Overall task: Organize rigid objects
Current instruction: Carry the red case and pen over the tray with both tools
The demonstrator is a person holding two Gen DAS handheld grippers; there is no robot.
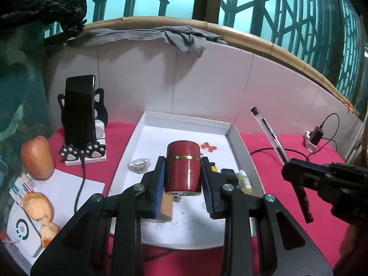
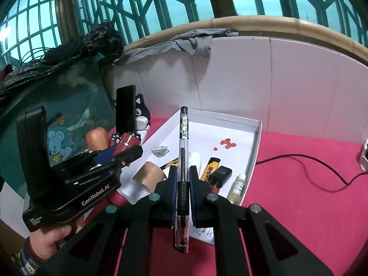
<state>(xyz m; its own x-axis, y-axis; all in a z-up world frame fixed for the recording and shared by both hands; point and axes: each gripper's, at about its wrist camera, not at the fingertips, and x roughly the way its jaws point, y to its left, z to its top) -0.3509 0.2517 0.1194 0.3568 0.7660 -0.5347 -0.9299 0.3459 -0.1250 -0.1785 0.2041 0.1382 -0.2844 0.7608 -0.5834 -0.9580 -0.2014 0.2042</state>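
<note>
A dark red cylindrical jar (image 1: pixel 183 168) with a gold band stands upright between the blue pads of my left gripper (image 1: pixel 183 163), which is shut on it over the white tray (image 1: pixel 239 142). From the right wrist the same jar (image 2: pixel 126 140) shows in the left gripper (image 2: pixel 128 153), left of the tray (image 2: pixel 255 147). My right gripper (image 2: pixel 183 172) is shut on a clear black-ink pen (image 2: pixel 183 142) that points up and away above the tray's near edge. In the left wrist view the right gripper (image 1: pixel 290 163) holds the pen (image 1: pixel 269 131) to the right of the tray.
In the tray lie a tape roll (image 2: pixel 148 176), a yellow lighter (image 2: pixel 210 168), a black charger (image 2: pixel 222 174), a small dropper bottle (image 2: pixel 239 185) and a clear trinket (image 2: pixel 160 151). A phone on a cat stand (image 1: pixel 80 112) and an apple (image 1: pixel 38 157) sit left; a cable (image 2: pixel 310 172) crosses the red cloth at right.
</note>
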